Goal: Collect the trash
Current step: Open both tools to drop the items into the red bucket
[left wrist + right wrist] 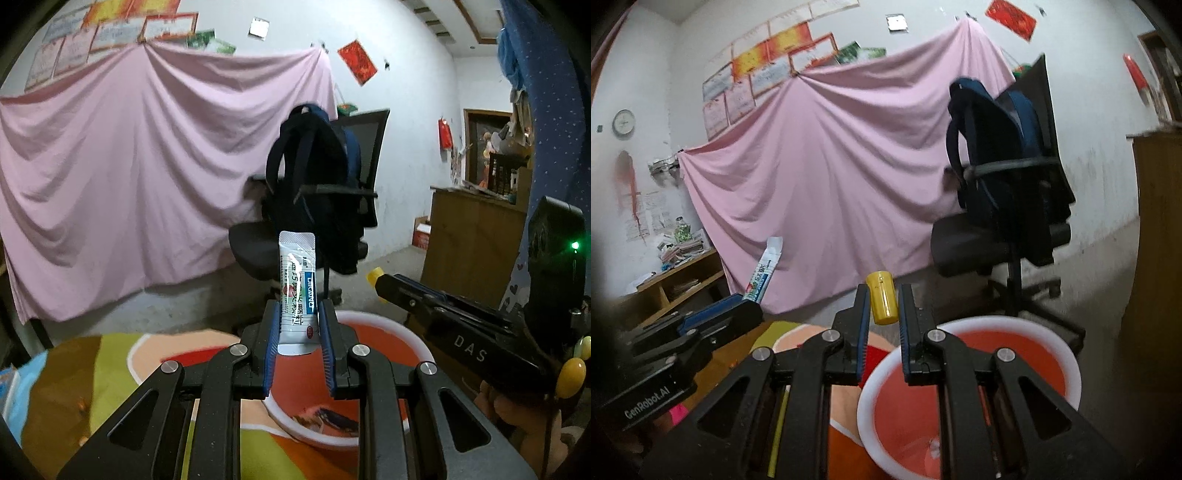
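My left gripper (298,332) is shut on a white sachet (297,291) with blue print, held upright above the red bin (388,323) with a white rim. A dark wrapper (332,419) lies inside the bin. My right gripper (882,314) is shut on a small yellow cylinder (882,297), held above the near left rim of the same bin (1071,365). The right gripper also shows in the left wrist view (380,282) at right, and the left gripper (750,302) with its sachet (764,271) shows in the right wrist view at left.
The bin stands on a colourful cloth (110,354). A black office chair (1008,236) with a dark backpack (314,177) stands behind it. A pink sheet (129,166) hangs on the wall. A wooden cabinet (469,240) is at right, a wooden shelf (683,273) at left.
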Tool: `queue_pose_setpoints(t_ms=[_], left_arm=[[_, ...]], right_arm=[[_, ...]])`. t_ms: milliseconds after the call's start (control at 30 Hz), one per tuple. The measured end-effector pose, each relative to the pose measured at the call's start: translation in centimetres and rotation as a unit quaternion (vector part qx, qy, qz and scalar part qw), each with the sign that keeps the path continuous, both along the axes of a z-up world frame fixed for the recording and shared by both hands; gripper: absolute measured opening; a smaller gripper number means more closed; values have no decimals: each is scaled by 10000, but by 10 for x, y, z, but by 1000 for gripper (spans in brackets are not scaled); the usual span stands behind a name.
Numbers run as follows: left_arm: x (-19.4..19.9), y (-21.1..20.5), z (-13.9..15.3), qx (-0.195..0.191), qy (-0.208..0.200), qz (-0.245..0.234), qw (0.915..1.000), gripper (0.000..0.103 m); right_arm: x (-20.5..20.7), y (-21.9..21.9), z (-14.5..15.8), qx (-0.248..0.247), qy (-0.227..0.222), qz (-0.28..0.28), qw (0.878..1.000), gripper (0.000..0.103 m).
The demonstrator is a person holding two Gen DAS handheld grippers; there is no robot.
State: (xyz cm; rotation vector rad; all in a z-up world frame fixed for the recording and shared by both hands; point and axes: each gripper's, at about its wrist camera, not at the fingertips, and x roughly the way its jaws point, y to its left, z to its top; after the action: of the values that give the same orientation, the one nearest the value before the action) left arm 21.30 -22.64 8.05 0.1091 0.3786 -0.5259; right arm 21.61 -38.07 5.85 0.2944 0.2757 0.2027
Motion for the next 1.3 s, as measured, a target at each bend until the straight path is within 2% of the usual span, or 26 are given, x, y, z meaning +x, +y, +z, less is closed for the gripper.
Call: queue_pose_setpoints(t_ms=[133, 367, 533, 967, 1067, 1133, 1300], left_arm=[[11, -6, -8, 2, 483, -67, 9988, 18], [22, -11, -15, -45, 929, -164, 9955, 18], [25, -13, -19, -15, 1045, -178, 9944, 18], [37, -13, -23, -272, 1371, -199, 9900, 19], [38, -11, -22, -328, 1428, -176, 9891, 21], [39, -7, -21, -395, 1446, -152, 9886, 31], [40, 0, -18, -512, 1428, -79, 9884, 32]], right_arm=[[9, -2, -9, -10, 301, -19, 9995, 45], [15, -9, -16, 96, 545, -32, 9985, 45], [19, -13, -20, 197, 666, -46, 9976, 45], [20, -22, -23, 389, 802, -117, 9960, 45], [20, -23, -24, 407, 798, -136, 9959, 45], [20, -23, -24, 429, 799, -150, 9958, 46], [21, -25, -26, 460, 812, -164, 9955, 46]])
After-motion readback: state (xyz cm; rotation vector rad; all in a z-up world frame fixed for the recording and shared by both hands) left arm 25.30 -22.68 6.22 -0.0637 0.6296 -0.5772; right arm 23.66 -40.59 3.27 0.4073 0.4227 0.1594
